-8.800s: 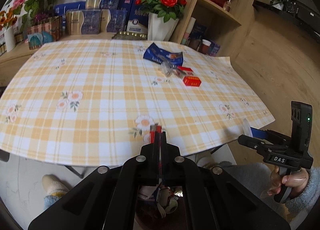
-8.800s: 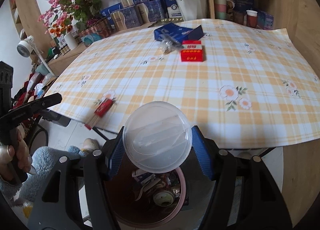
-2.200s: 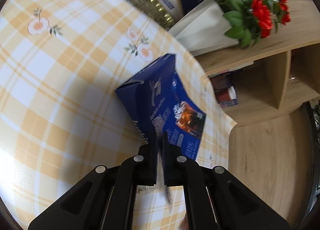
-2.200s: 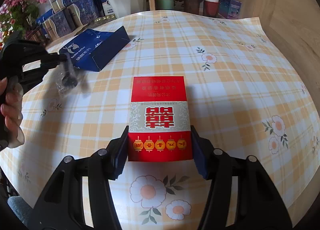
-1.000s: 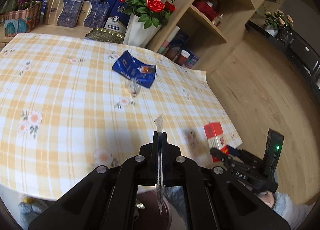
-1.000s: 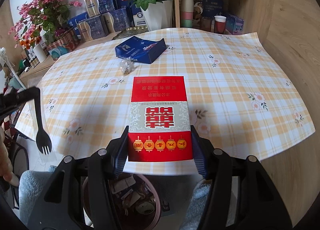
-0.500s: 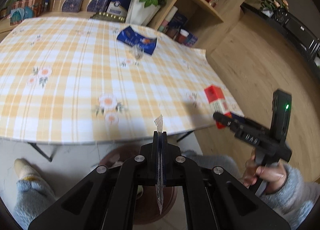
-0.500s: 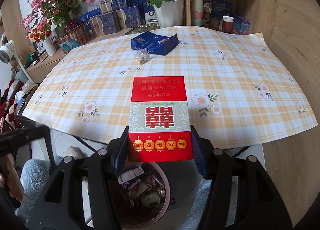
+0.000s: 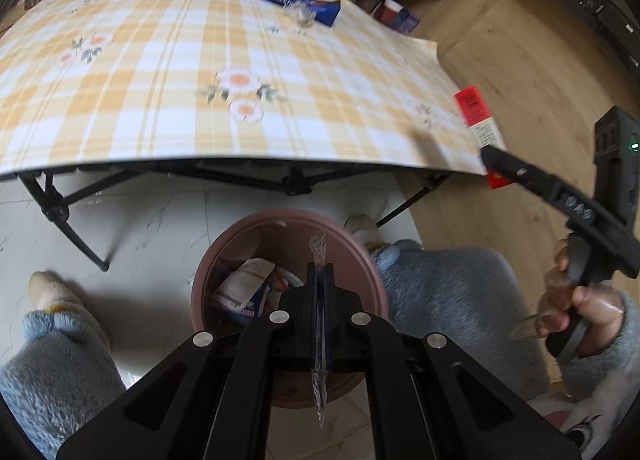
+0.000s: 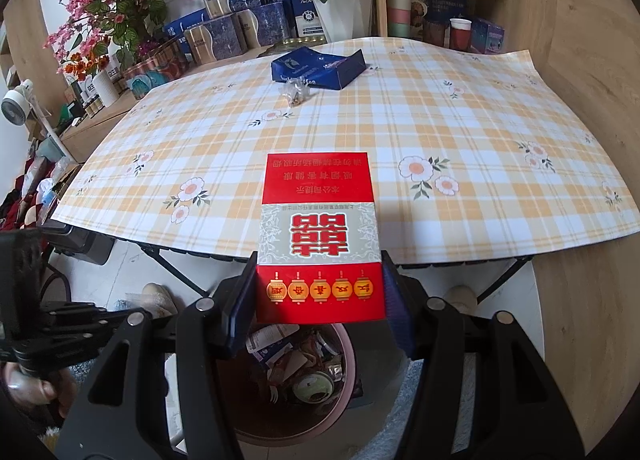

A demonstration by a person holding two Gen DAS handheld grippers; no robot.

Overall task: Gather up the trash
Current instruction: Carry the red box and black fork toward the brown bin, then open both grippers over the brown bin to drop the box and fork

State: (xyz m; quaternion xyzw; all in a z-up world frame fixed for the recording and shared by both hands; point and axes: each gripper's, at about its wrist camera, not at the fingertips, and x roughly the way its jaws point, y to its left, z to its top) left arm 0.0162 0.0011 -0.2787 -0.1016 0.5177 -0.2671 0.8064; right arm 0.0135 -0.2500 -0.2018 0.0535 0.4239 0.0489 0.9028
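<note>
My left gripper (image 9: 319,280) is shut on a thin clear plastic wrapper (image 9: 318,250) and holds it over the pink trash bin (image 9: 236,236), which has several pieces of trash in it. My right gripper (image 10: 320,260) is shut on a red cigarette box (image 10: 320,220), also seen in the left wrist view (image 9: 476,120), and holds it above the bin (image 10: 352,344) at the table's front edge. A blue box (image 10: 316,68) and a small crumpled clear wrapper (image 10: 296,94) lie at the far side of the table (image 10: 440,132).
The table's black folding legs (image 9: 60,212) stand beside the bin. The person's slippered feet (image 9: 52,292) and fleece-covered knees flank the bin. Flower pots, boxes and wooden shelves (image 10: 440,0) stand behind the table.
Both grippers have drawn back from the table and lowered over the bin, each still holding its item. The fork seen with the left gripper a second ago is no longer in view.
</note>
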